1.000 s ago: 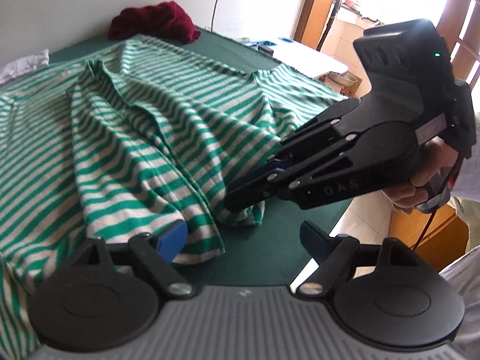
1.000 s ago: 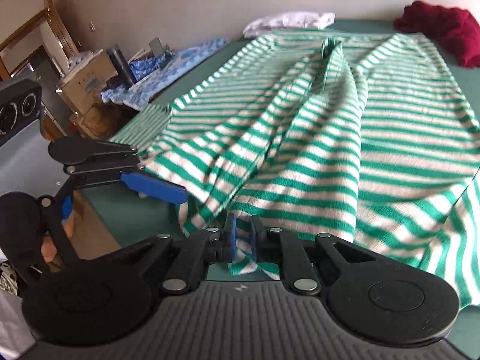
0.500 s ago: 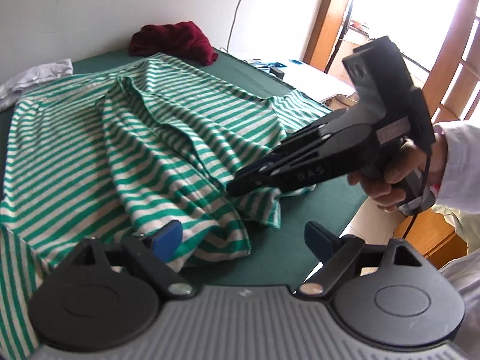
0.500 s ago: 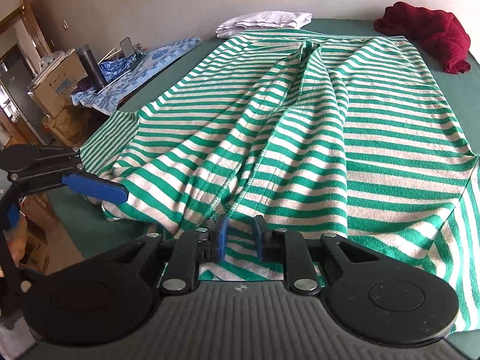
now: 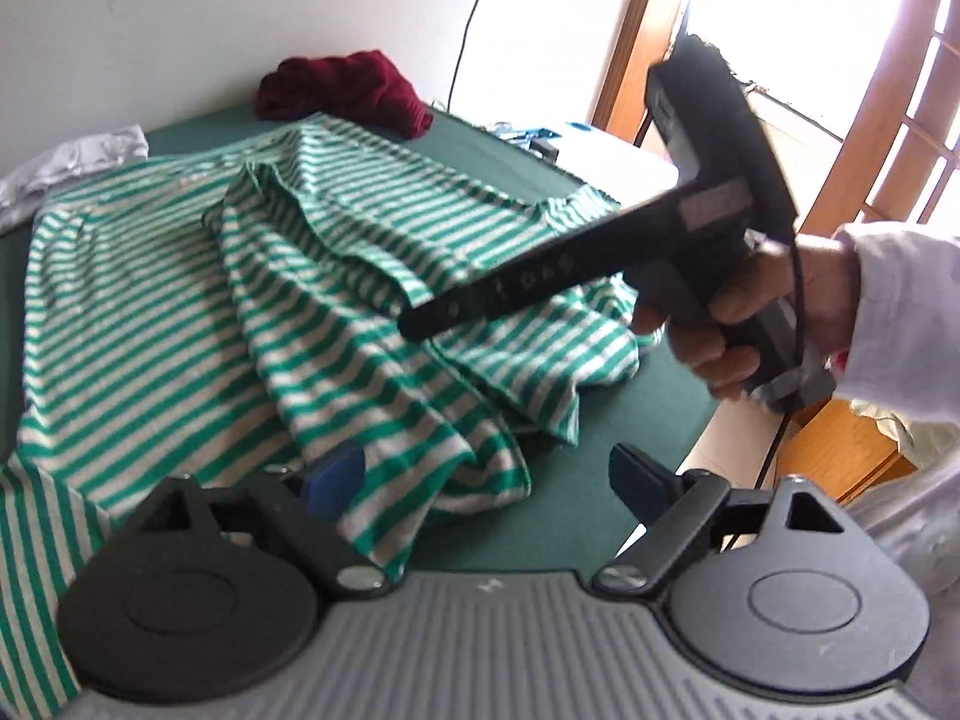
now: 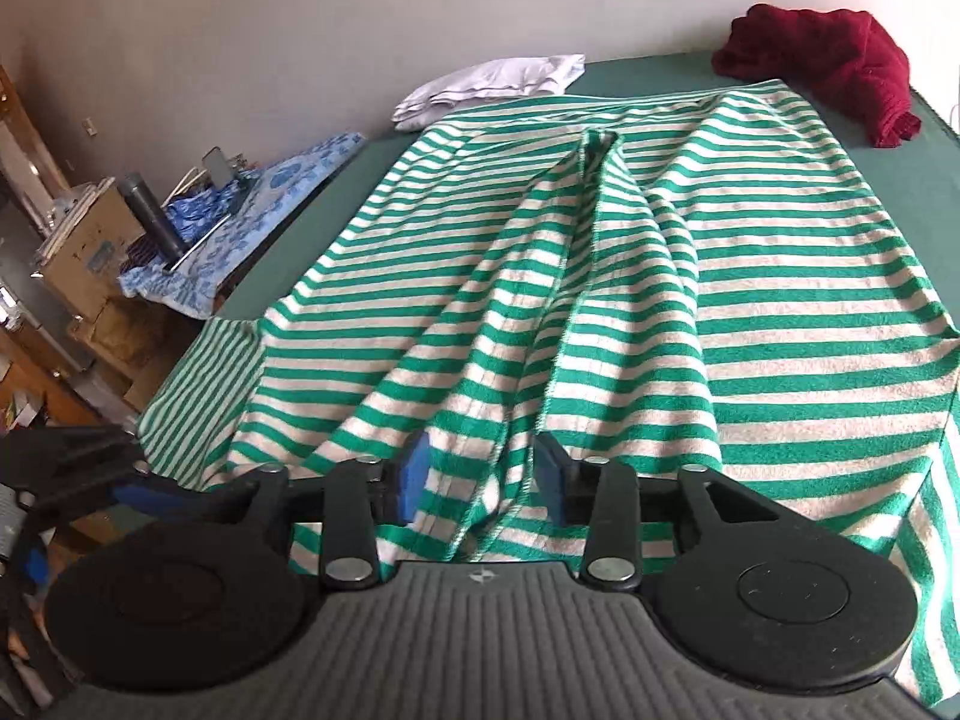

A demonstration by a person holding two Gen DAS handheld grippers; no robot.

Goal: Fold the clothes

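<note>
The striped shirt [image 6: 780, 276] lies spread out on the green worktop [image 5: 630, 420]. Its long way runs straight away from me, from the edge near me to the far end, where a red cloth [image 6: 828, 60] and a white cloth [image 6: 492, 81] sit. It is not flat. A long bump of bunched cloth runs down the middle, and the near end of that bump comes right up to my right tongs [image 6: 480, 474].

My right tongs are partly apart. The near edge of the shirt lies in the gap between the two blue pads, but they do not squeeze it. My hand [image 5: 750, 312] holds the handle.

My left tongs [image 5: 486, 480] are wide apart and hold nothing. The shirt lies ahead of them and to the left. The left blue pad [image 5: 333, 474] looks like it touches the lumpy near edge, but it is blurry. The other pad is over bare worktop.

I think my right tongs are nearer the middle bump, and my left tongs are nearer the rumpled hem.
</note>
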